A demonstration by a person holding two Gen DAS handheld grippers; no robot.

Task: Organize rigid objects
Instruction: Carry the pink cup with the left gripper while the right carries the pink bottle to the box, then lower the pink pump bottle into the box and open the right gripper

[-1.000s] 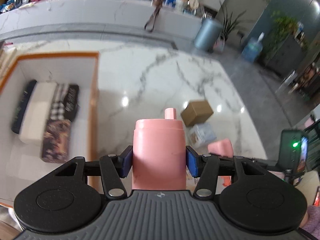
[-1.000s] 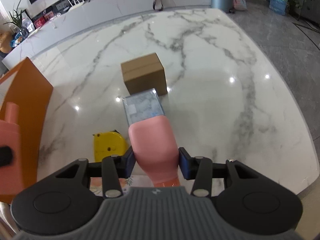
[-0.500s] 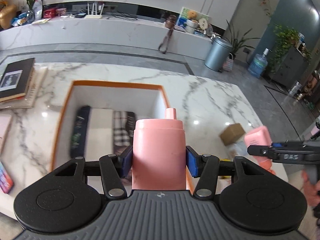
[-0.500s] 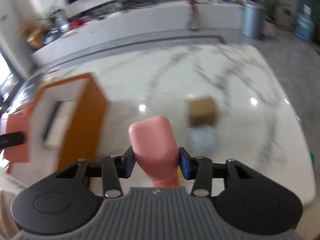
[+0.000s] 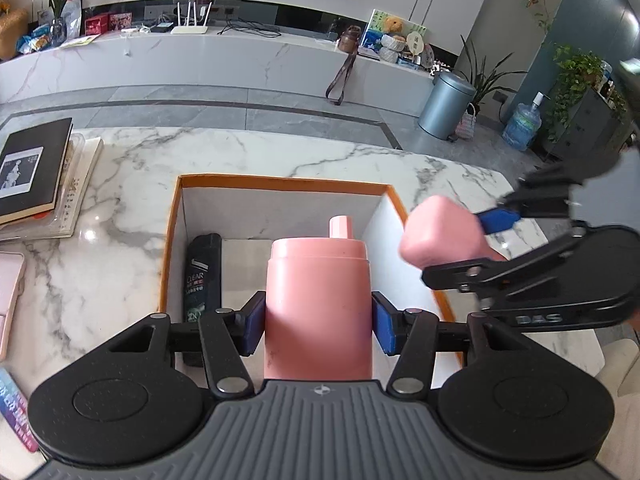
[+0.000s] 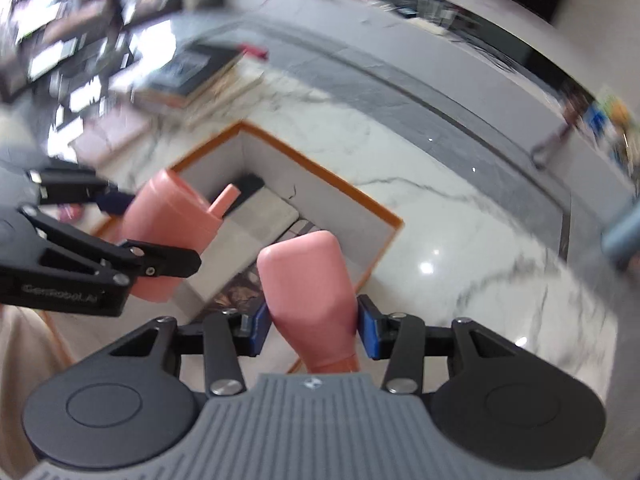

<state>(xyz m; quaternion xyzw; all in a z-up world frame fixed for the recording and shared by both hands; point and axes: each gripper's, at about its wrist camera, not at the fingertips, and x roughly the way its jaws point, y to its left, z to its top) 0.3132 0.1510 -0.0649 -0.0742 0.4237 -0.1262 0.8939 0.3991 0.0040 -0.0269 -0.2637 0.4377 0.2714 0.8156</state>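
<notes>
Here we see left gripper [image 5: 318, 326] clamping pink spouted bottle [image 5: 318, 300] above orange-rimmed box [image 5: 280, 182]; right gripper [image 6: 308, 330] clamping pink tube [image 6: 308, 280] just beside.

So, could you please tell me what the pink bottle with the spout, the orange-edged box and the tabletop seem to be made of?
Pink bottle: probably matte plastic; its colour is even, with a soft sheen and a moulded spout.
Orange-edged box: likely cardboard or thin board; its walls are thin, flat and dull white inside.
Tabletop: polished marble or a marble-look slab; it shows grey veins and mirror-like glare.
</notes>
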